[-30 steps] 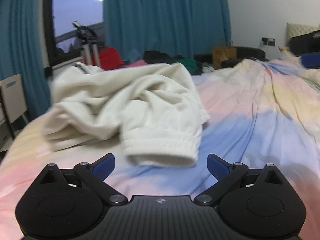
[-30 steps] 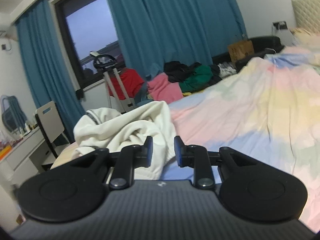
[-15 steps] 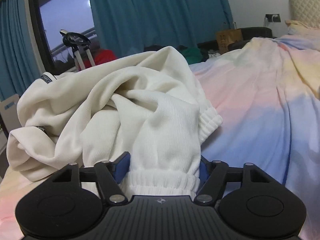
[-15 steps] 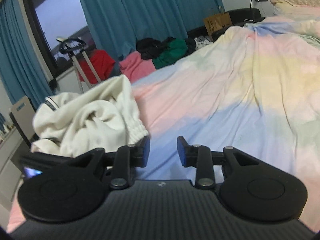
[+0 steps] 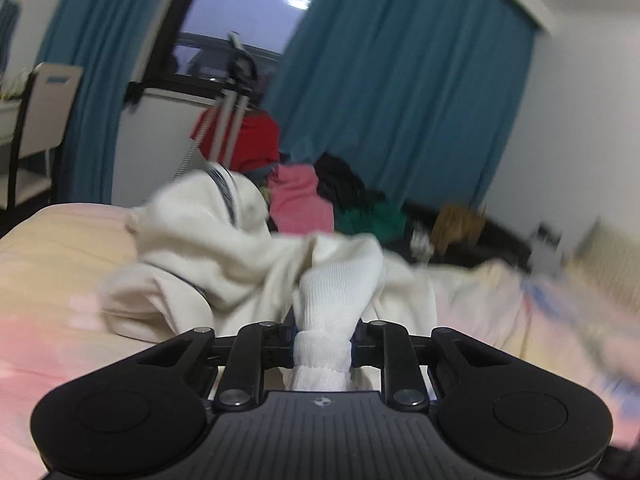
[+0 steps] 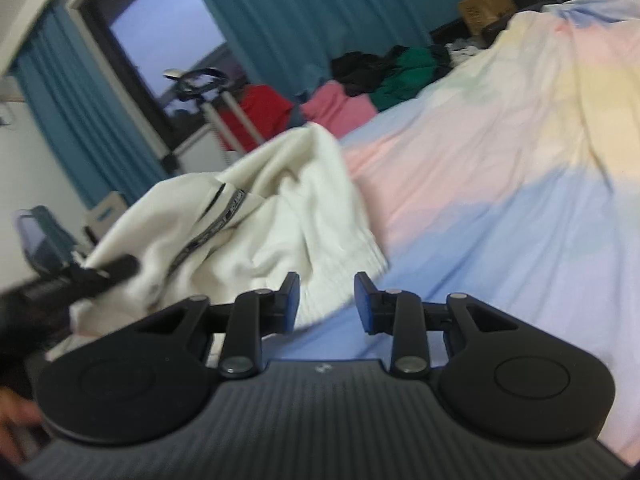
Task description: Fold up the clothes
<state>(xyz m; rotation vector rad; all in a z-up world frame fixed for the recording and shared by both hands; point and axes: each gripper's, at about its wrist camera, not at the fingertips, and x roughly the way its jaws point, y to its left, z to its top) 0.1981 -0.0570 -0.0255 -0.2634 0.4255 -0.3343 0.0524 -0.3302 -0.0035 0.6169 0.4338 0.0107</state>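
A crumpled cream zip-up sweatshirt (image 5: 208, 248) lies on the pastel bedspread (image 5: 56, 248). My left gripper (image 5: 322, 346) is shut on its ribbed cuff (image 5: 332, 312) and holds the sleeve lifted from the heap. In the right wrist view the sweatshirt (image 6: 280, 208) lies left of centre, its dark zipper (image 6: 216, 224) showing. My right gripper (image 6: 327, 300) is open and empty just above the bed, next to the garment's ribbed hem (image 6: 344, 276). The left gripper (image 6: 96, 272) shows dark and blurred at the sweatshirt's left edge.
A pile of red, pink, black and green clothes (image 6: 352, 84) lies beyond the bed's far edge under teal curtains (image 5: 400, 92). A chair (image 5: 40, 120) and desk stand at left. A cardboard box (image 6: 486, 10) sits at the back right.
My left gripper has closed on the cuff and lifted it, swinging left. My right gripper has moved closer to the sweatshirt's hem and opened a little wider.
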